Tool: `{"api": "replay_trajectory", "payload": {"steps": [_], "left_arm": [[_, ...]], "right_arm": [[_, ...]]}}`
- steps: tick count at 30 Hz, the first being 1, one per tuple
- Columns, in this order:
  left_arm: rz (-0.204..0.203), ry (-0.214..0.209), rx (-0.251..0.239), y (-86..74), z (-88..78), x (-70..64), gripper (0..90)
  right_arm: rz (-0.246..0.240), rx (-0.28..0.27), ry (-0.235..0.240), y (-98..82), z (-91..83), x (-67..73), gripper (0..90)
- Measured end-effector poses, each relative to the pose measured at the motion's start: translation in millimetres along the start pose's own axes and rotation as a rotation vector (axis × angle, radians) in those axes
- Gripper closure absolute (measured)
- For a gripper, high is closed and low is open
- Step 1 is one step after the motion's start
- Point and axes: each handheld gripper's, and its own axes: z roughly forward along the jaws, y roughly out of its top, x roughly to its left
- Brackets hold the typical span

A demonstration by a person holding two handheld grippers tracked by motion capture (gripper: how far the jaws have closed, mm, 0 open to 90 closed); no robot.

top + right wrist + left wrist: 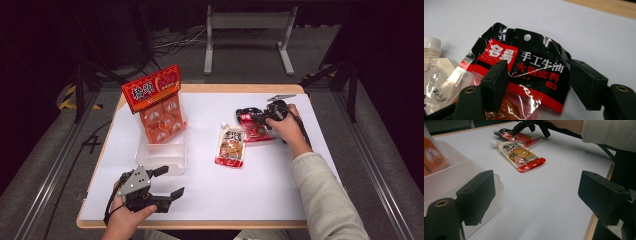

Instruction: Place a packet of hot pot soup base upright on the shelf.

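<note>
Right gripper (536,82) jaws straddle a black-and-red sauce packet (524,72), its printed label readable here; left gripper (165,185) jaws spread over bare surface (250,190).

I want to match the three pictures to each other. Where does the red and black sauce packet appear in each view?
High view: the red and black sauce packet lies right of centre, at the right gripper.
Left gripper view: top centre, far off.
Right gripper view: centre, between the jaws.
Shared landmark: the white-capped spout pouch beside it.
</note>
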Motion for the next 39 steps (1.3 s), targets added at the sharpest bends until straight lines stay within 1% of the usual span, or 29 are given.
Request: {"api": "replay_trajectory", "payload": {"steps": [1, 2, 5, 7, 8, 9, 10, 11, 14, 15, 16, 18, 19, 22, 23, 24, 25, 27, 28, 29, 30, 31, 32, 34, 35, 36, 37, 38, 39], "left_arm": [[-0.004, -0.002, 0.002, 0.0, 0.3, 0.3, 15.5], [-0.002, -0.001, 0.004, 0.0, 0.7, 0.6, 15.4], [0.0, -0.001, 0.009, -0.2, 1.5, 0.3, 15.3], [0.002, -0.004, 0.01, 0.2, 1.7, 0.1, 15.2], [0.002, -0.004, 0.01, 0.2, 1.7, 0.1, 15.1], [0.002, -0.001, 0.008, 0.6, 2.3, 0.2, 15.0], [0.002, -0.001, 0.008, 0.6, 2.3, 0.2, 15.0], [-0.002, -0.004, 0.015, 0.6, 3.6, 0.9, 14.9], [-0.003, -0.004, 0.019, -0.1, 4.9, 1.7, 14.9], [-0.005, -0.005, 0.022, -0.4, 5.4, 2.0, 14.9], [-0.003, -0.005, 0.026, -0.4, 5.8, 2.4, 14.8], [0.001, -0.01, 0.03, -0.5, 6.6, 3.3, 14.8], [0.009, -0.008, 0.038, -0.6, 7.2, 4.2, 15.6], [-0.002, -0.015, 0.041, -1.9, 8.9, 6.0, 15.6], [-0.014, -0.019, 0.039, -2.2, 9.1, 6.0, 15.5], [-0.016, -0.017, 0.038, -2.0, 8.8, 6.2, 15.4], [-0.015, -0.017, 0.034, -1.7, 8.7, 6.9, 15.4], [-0.022, -0.019, 0.03, -1.0, 8.0, 7.5, 15.4], [-0.018, -0.017, 0.028, -0.3, 7.5, 8.6, 15.4], [-0.021, -0.018, 0.022, -0.3, 7.7, 8.7, 15.4], [-0.021, -0.018, 0.022, -0.3, 7.7, 8.7, 15.4], [-0.028, -0.018, 0.014, 0.2, 7.3, 9.6, 15.5], [-0.028, -0.018, 0.014, 0.2, 7.3, 9.6, 15.5], [-0.022, -0.016, 0.01, 1.2, 6.9, 10.5, 15.5], [-0.024, -0.016, 0.007, 1.8, 6.9, 10.1, 15.5], [-0.024, -0.016, 0.007, 1.8, 6.9, 10.1, 15.4], [-0.024, -0.02, 0.007, 2.3, 6.9, 9.8, 15.4], [-0.022, -0.018, 0.007, 2.9, 7.0, 9.6, 15.5], [-0.022, -0.019, 0.006, 3.3, 7.1, 9.5, 15.5]], "right_arm": [[0.024, 0.004, -0.001, -0.3, 1.7, 0.5, 30.6], [0.047, 0.002, -0.013, -1.0, 4.3, 1.2, 30.3], [0.047, 0.016, -0.029, 0.5, 4.9, 3.1, 31.2], [0.033, 0.008, -0.052, -0.9, 5.1, 4.3, 36.2], [0.025, 0.007, -0.064, -1.6, 4.6, 4.7, 40.1], [0.008, 0.006, -0.077, -2.6, 4.0, 4.6, 46.3], [0.008, 0.006, -0.077, -2.6, 4.0, 4.6, 46.3], [-0.013, -0.006, -0.109, -4.5, 3.8, 4.6, 52.2], [-0.011, -0.008, -0.125, -4.6, 4.0, 6.0, 54.9], [-0.007, -0.01, -0.131, -4.7, 4.0, 6.8, 57.4], [-0.01, -0.013, -0.137, -5.0, 3.8, 7.0, 62.3], [-0.048, -0.011, -0.15, -5.8, 1.9, 7.4, 77.3], [-0.083, -0.005, -0.158, -5.7, 1.2, 7.9, 83.0], [-0.157, 0.025, -0.179, -3.4, 1.5, 13.7, 89.9], [-0.177, 0.031, -0.187, -2.8, 1.6, 15.1, 90.0], [-0.197, 0.038, -0.194, -2.4, 1.7, 16.5, 90.0], [-0.197, 0.038, -0.195, -2.2, 1.7, 16.8, 90.0], [-0.166, 0.033, -0.178, -2.1, 0.4, 14.4, 90.0], [-0.152, 0.034, -0.165, -1.7, -0.8, 12.8, 90.0], [-0.122, 0.042, -0.145, -0.6, -3.2, 11.6, 90.0], [-0.122, 0.042, -0.145, -0.6, -3.2, 11.6, 90.0], [-0.092, 0.01, -0.121, 0.9, -7.8, 11.7, 90.0], [-0.088, -0.001, -0.117, 1.9, -10.0, 12.4, 90.0], [-0.076, -0.041, -0.098, 5.5, -17.0, 14.0, 90.0], [-0.076, -0.052, -0.091, 7.6, -21.1, 14.9, 90.0], [-0.076, -0.052, -0.091, 7.6, -21.1, 14.9, 90.0], [-0.082, -0.061, -0.086, 10.0, -26.9, 16.2, 90.0], [-0.082, -0.081, -0.066, 14.0, -36.3, 18.1, 90.0], [-0.082, -0.081, -0.066, 14.0, -36.3, 18.1, 90.0]]}}
